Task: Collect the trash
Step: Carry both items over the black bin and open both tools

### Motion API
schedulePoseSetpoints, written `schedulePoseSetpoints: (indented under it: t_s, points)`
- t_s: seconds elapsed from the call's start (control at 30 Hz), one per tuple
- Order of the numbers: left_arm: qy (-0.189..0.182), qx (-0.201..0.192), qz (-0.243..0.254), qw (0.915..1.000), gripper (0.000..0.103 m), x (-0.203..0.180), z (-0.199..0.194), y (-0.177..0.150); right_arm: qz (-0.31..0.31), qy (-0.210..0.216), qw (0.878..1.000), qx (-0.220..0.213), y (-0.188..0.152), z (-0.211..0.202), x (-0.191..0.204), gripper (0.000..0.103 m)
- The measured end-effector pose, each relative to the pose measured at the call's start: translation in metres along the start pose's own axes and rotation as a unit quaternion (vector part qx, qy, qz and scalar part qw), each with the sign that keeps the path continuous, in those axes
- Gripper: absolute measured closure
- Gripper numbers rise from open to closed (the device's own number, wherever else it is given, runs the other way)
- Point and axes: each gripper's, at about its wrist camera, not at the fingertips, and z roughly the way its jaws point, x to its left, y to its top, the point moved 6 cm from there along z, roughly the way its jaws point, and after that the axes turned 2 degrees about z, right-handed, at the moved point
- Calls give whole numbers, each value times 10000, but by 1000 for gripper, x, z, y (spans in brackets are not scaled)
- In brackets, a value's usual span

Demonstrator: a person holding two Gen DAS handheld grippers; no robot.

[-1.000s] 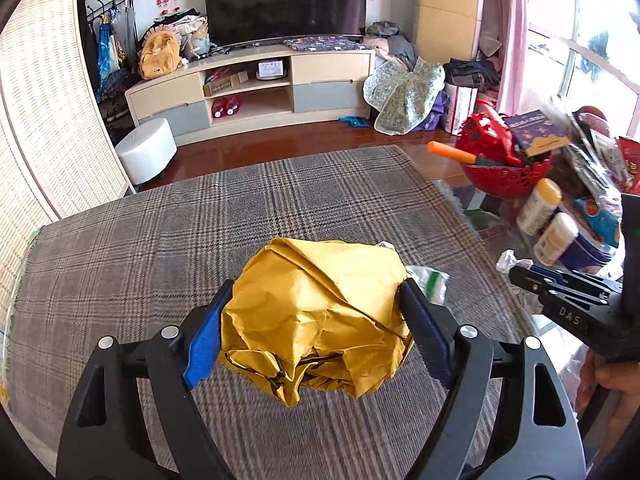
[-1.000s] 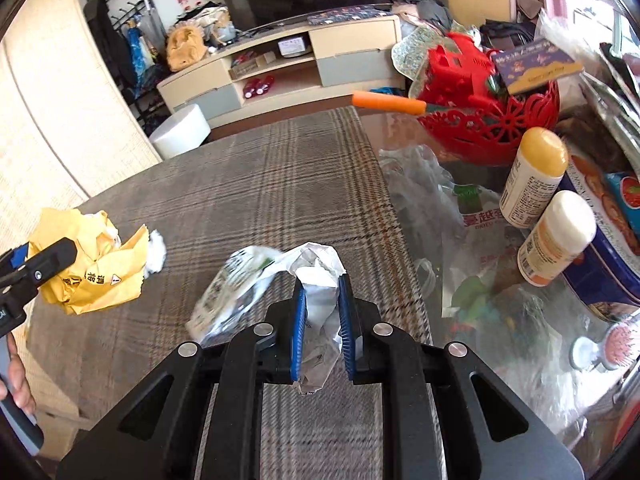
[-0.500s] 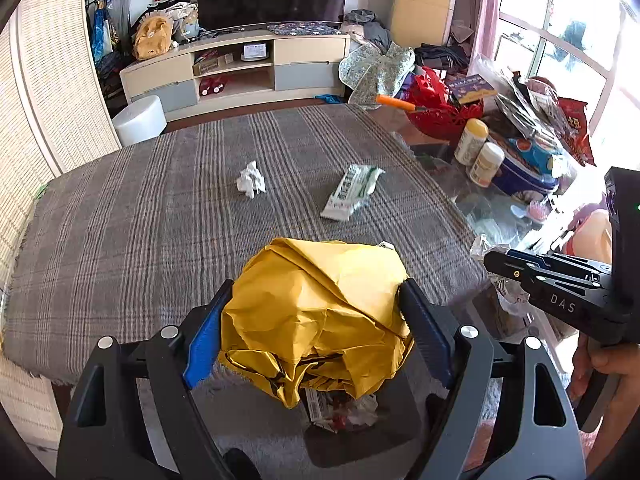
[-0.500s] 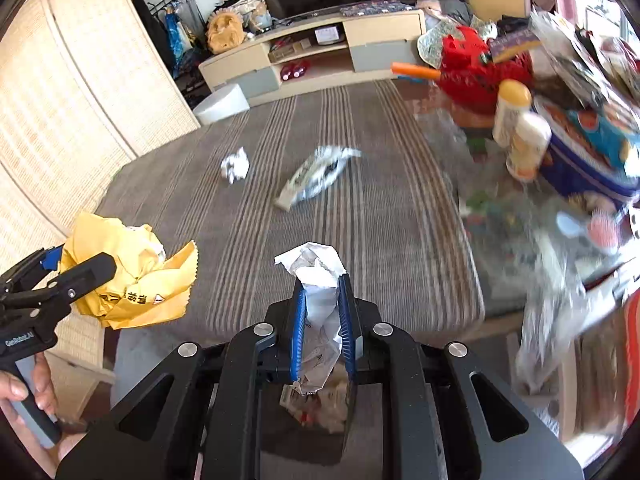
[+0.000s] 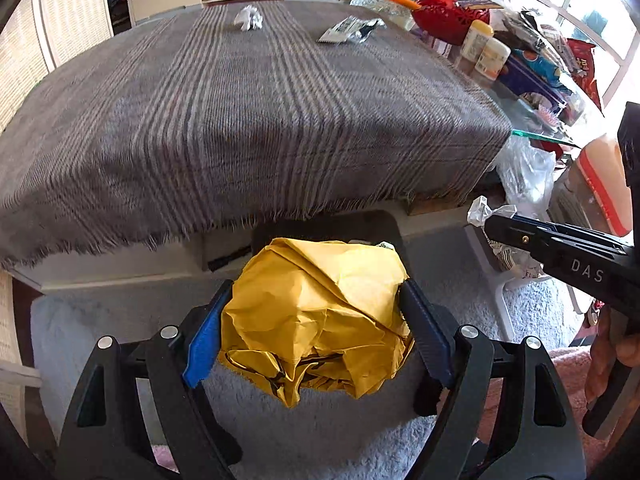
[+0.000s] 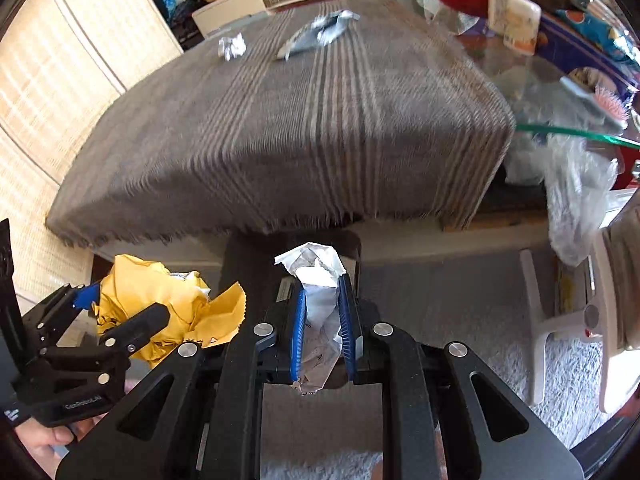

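Observation:
My left gripper is shut on a crumpled yellow paper bag, which fills the wide gap between its blue pads. Seen from the right wrist, this gripper and the bag are at lower left. My right gripper is shut on a crumpled white wrapper. Both hang below the table's near edge, over a dark bin on the floor. A white tissue ball and a silver wrapper lie far back on the grey plaid tablecloth.
A red basket, two bottles and packets crowd the glass top to the right. A clear plastic bag hangs at the table's corner. White stool legs stand on the grey rug. A woven screen is on the left.
Both grippers pulled back from above the tablecloth and sank in front of its near edge, above the bin and rug. Each keeps its hold on its trash.

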Motion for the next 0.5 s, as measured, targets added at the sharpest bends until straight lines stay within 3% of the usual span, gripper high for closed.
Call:
schedulePoseSetpoints:
  t_s: [0.1, 0.23, 0.3, 0.33, 0.4, 0.5]
  points:
    - [19, 112, -157, 9998, 25, 9, 25, -14, -65, 75, 9999, 97, -8, 25, 3, 86]
    - [-367, 380, -432, 9977, 28, 10, 60, -25, 70, 145, 9997, 206, -10, 54, 1, 86]
    - [-182, 480, -321, 9982, 31, 9, 74, -28, 122, 164, 9994, 290, -11, 65, 2, 86]
    - [-104, 491, -252, 9984, 34, 9, 79, -28, 123, 174, 9992, 334, -11, 70, 3, 86]
    - [-89, 563, -184, 9982, 51, 9, 88, -27, 62, 173, 9990, 399, -10, 77, 5, 86]
    - [-55, 768, -199, 9968, 55, 12, 102, -27, 12, 245, 9982, 542, -9, 89, 10, 85]
